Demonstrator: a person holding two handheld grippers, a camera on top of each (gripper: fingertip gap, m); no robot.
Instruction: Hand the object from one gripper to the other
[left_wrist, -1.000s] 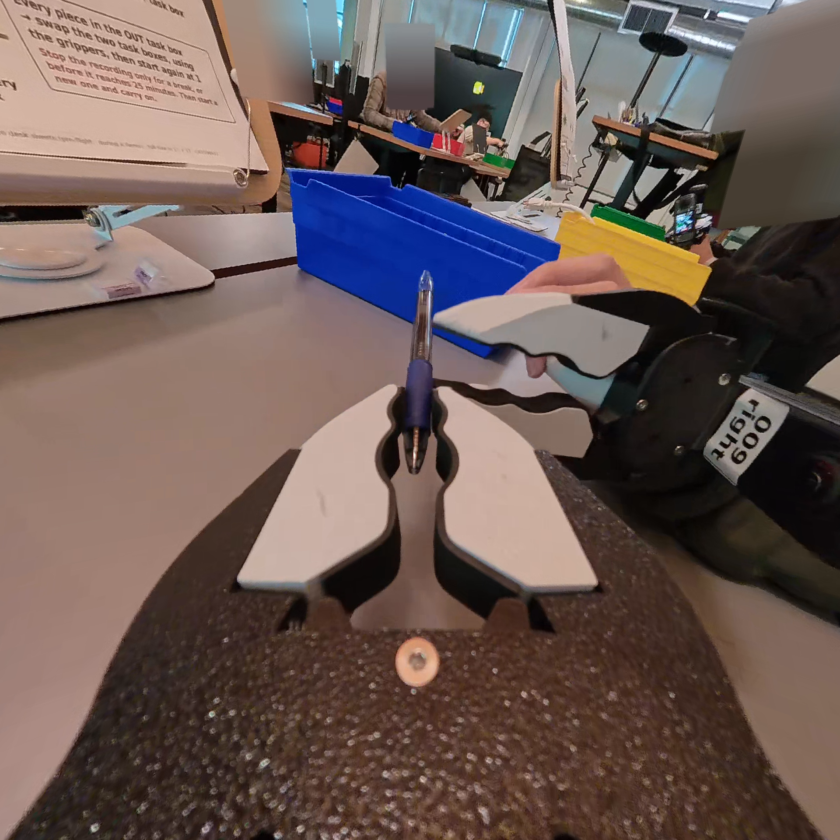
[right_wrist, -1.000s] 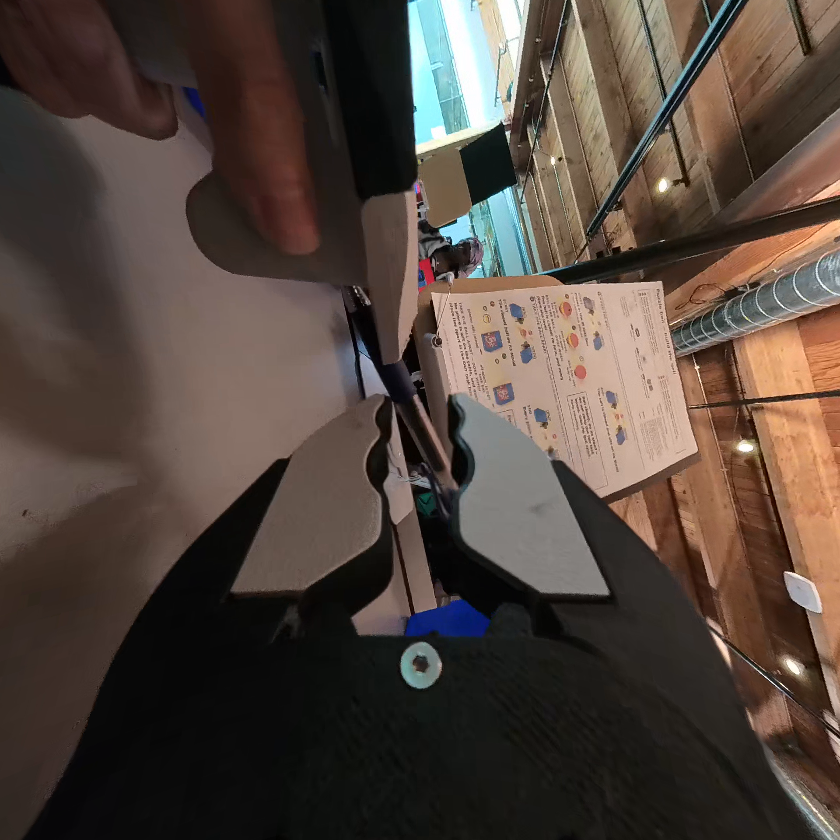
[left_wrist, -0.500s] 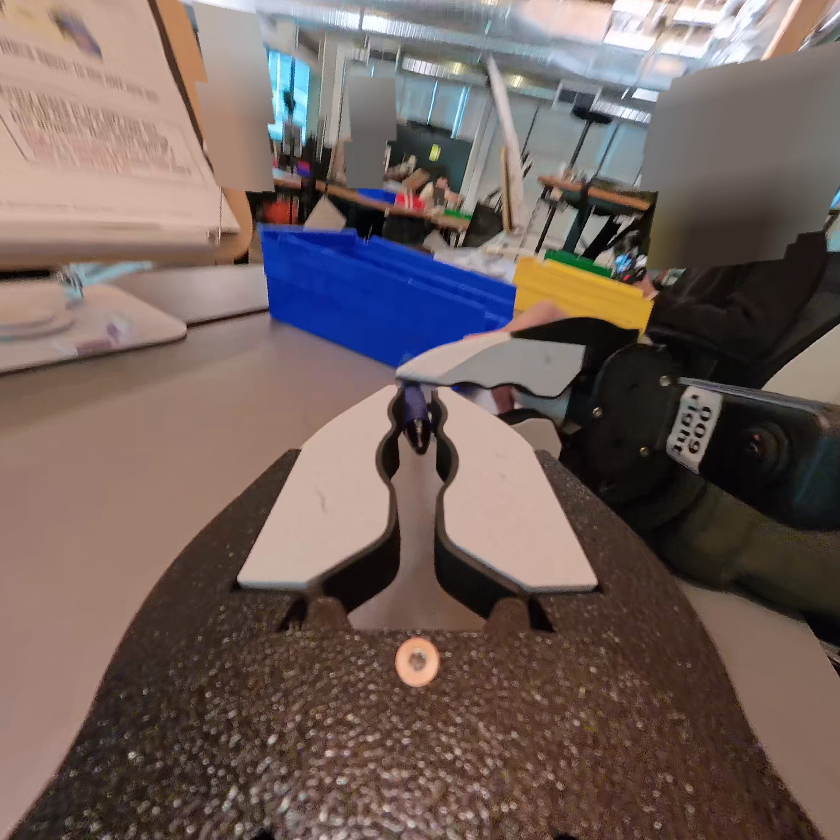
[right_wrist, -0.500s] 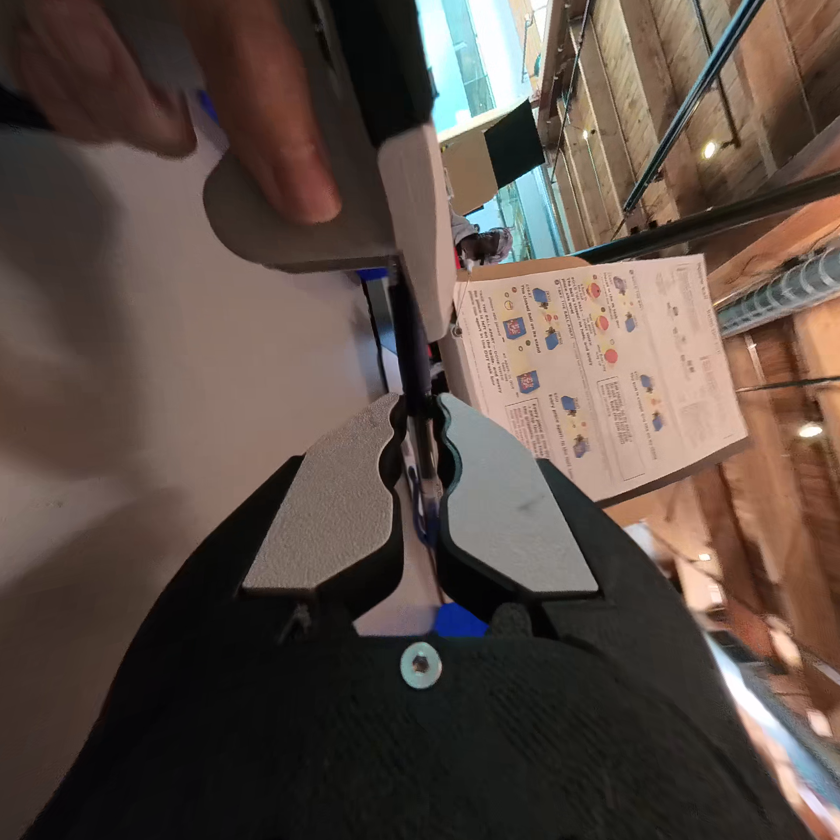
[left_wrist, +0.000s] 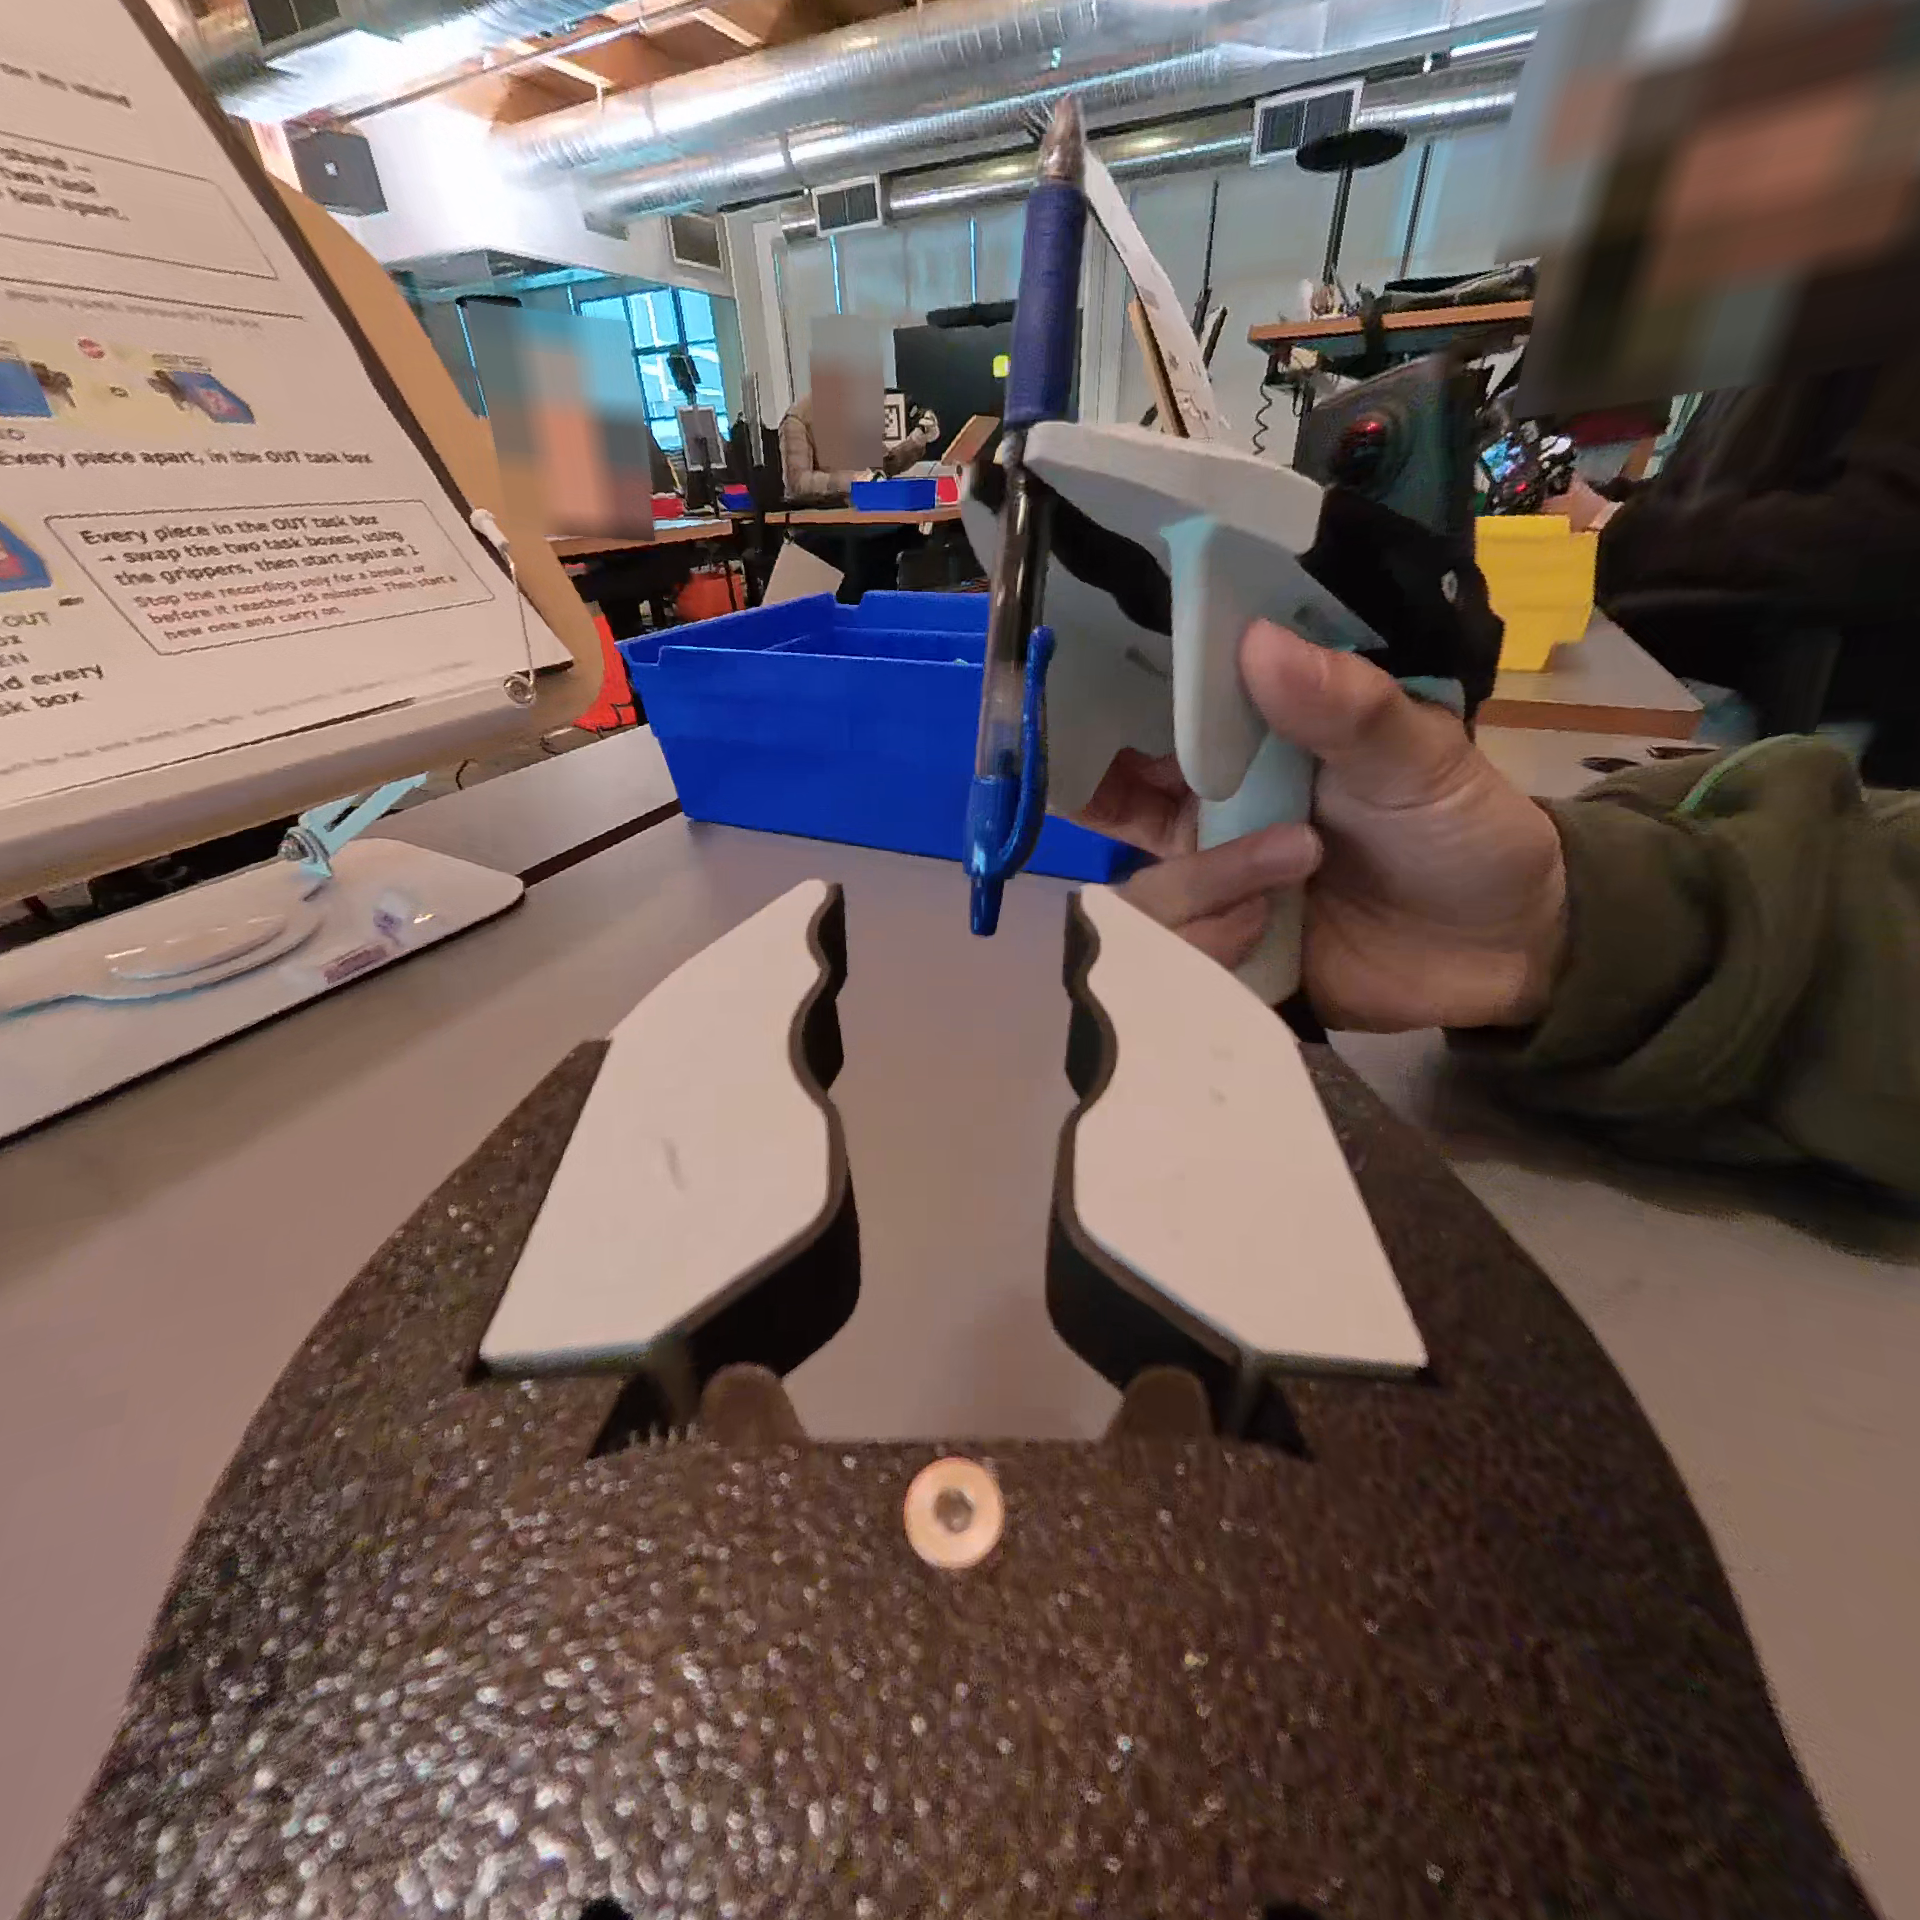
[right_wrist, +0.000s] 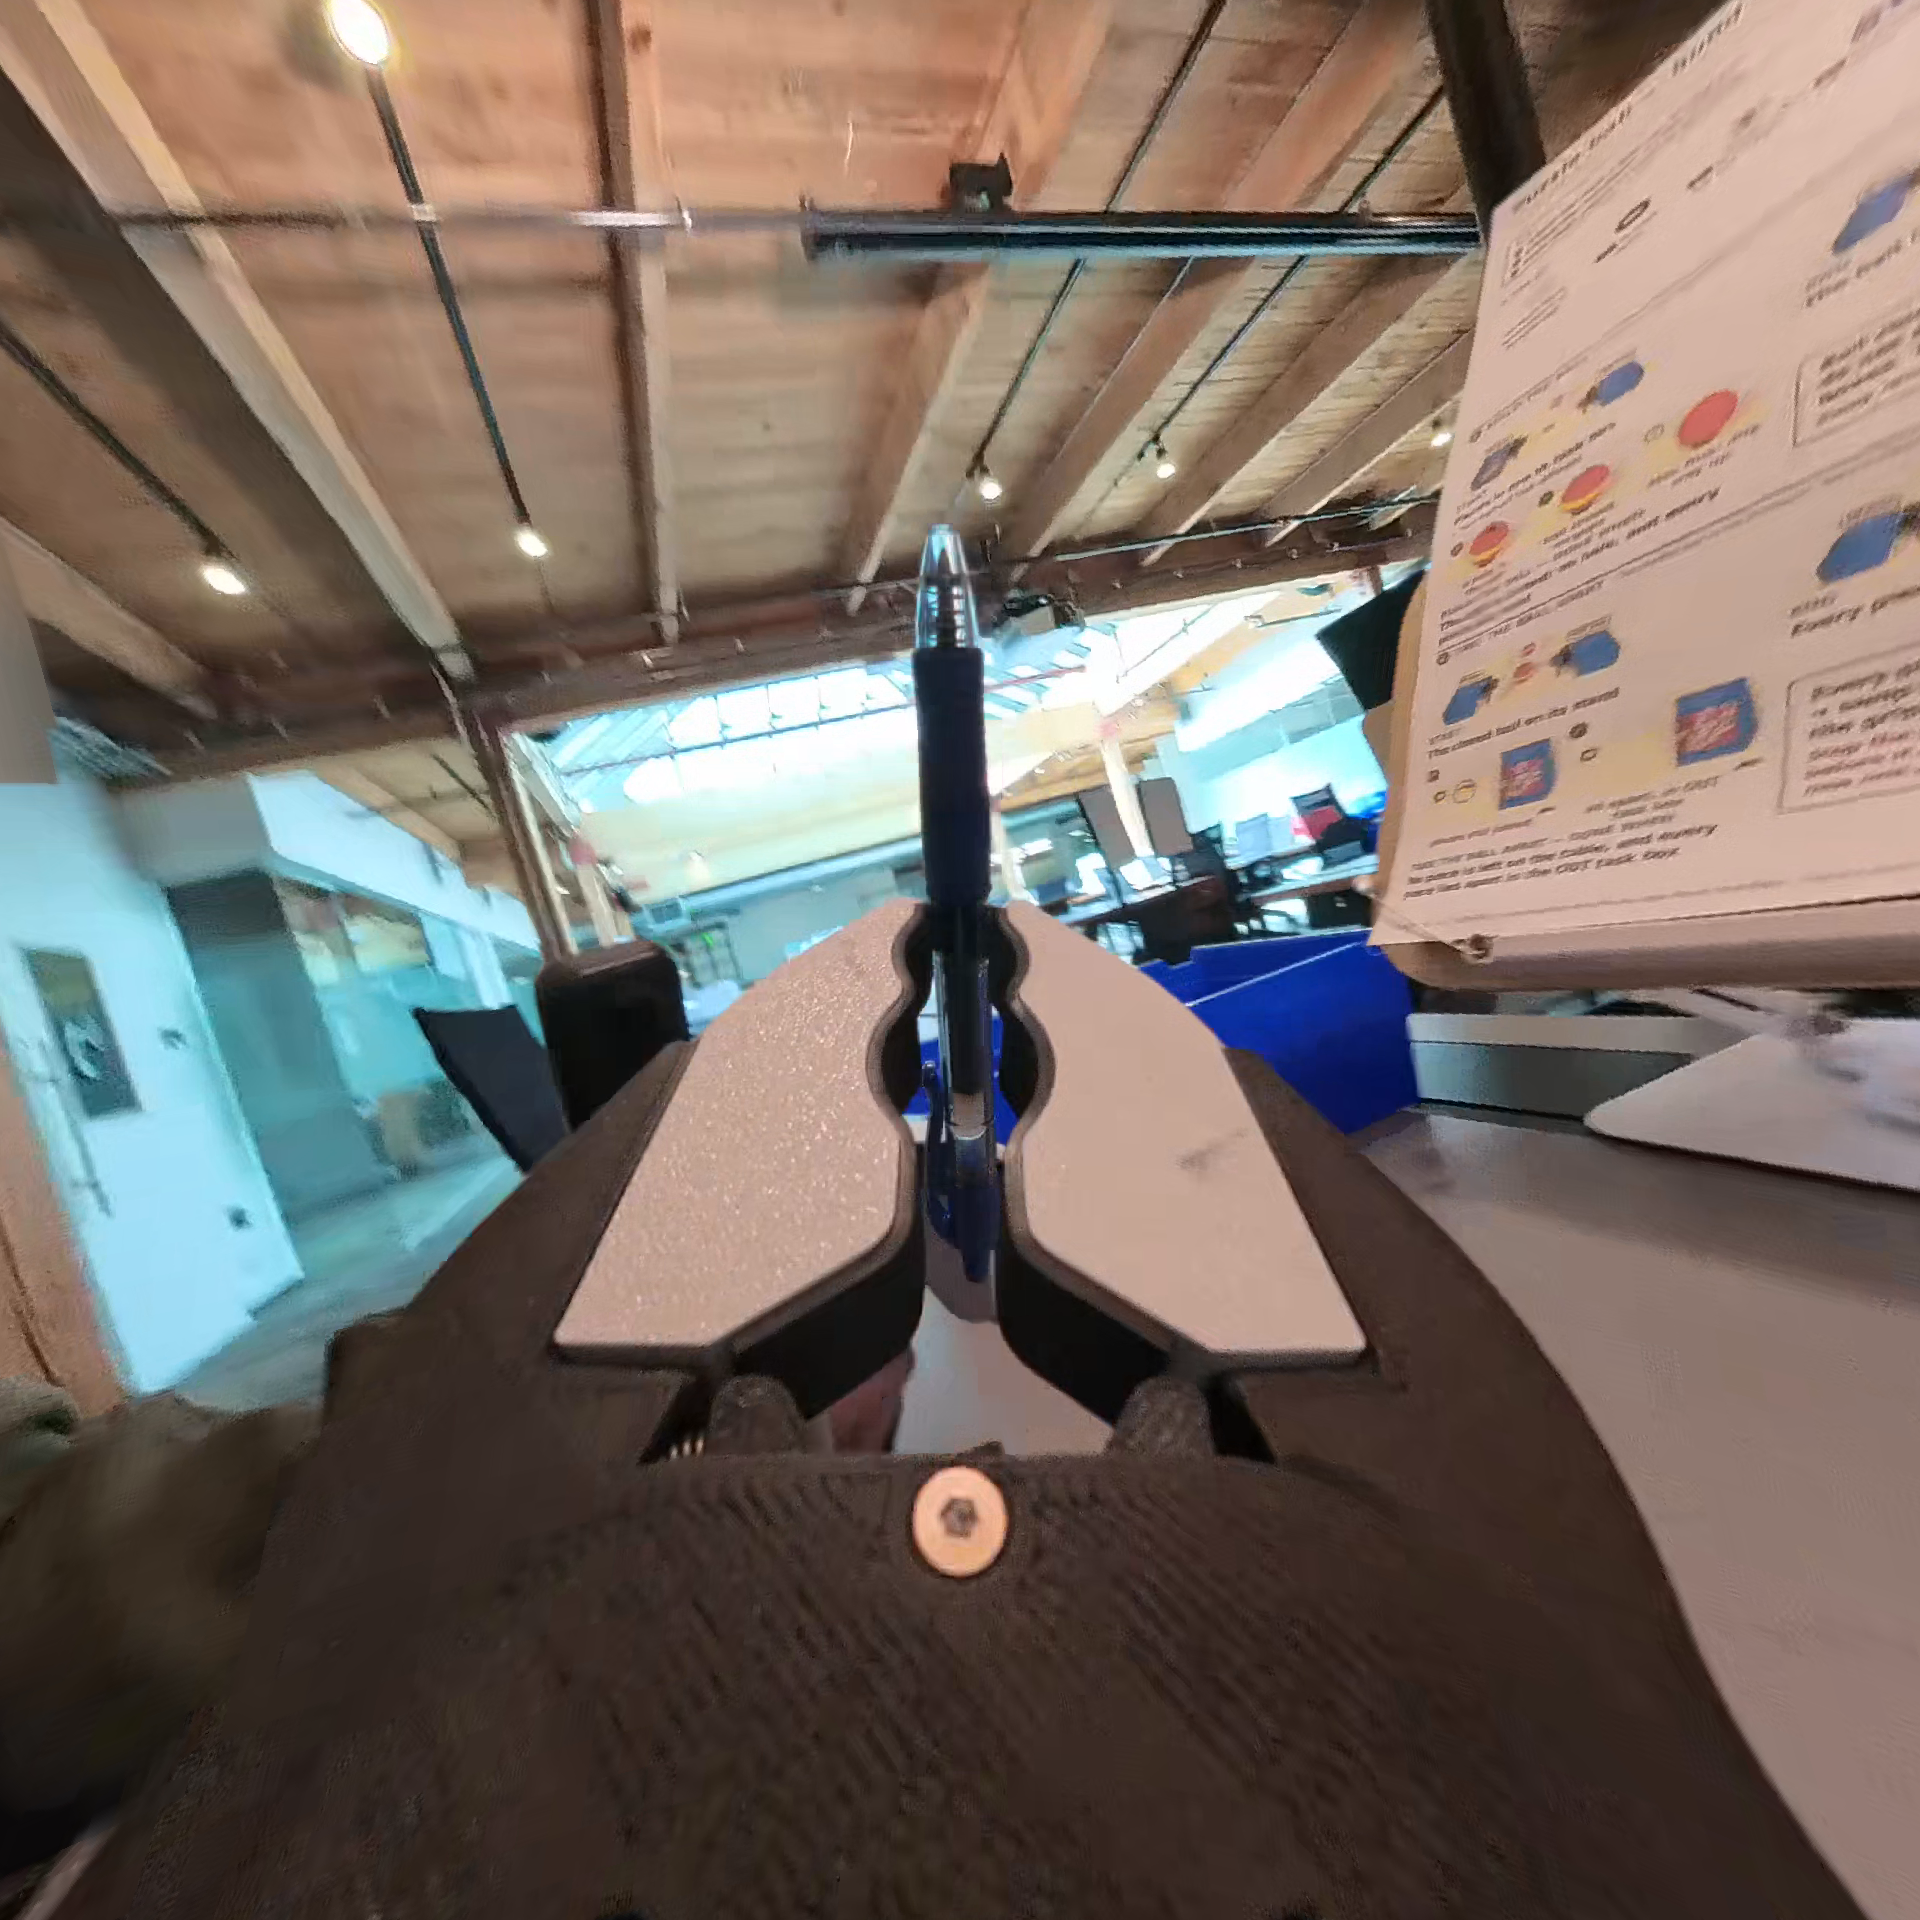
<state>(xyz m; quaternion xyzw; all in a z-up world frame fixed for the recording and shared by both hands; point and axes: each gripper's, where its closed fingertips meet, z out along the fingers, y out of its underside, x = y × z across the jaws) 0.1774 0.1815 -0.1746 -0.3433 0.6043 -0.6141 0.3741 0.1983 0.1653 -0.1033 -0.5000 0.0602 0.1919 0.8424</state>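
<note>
Before the blue bin (left_wrist: 831, 717), right tongs (left_wrist: 1013, 488) pinch the pen (left_wrist: 1023, 582), seemingly upright; left tongs (left_wrist: 951, 925) spread.

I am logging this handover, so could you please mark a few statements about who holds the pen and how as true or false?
1. The right tool is shut on the pen. True.
2. The left tool grips the pen. False: its jaws stand open with nothing between them.
3. The pen stands roughly upright, writing tip up. True.
4. The pen lies in the blue bin. False: it is held in the air in front of the bin.
</note>
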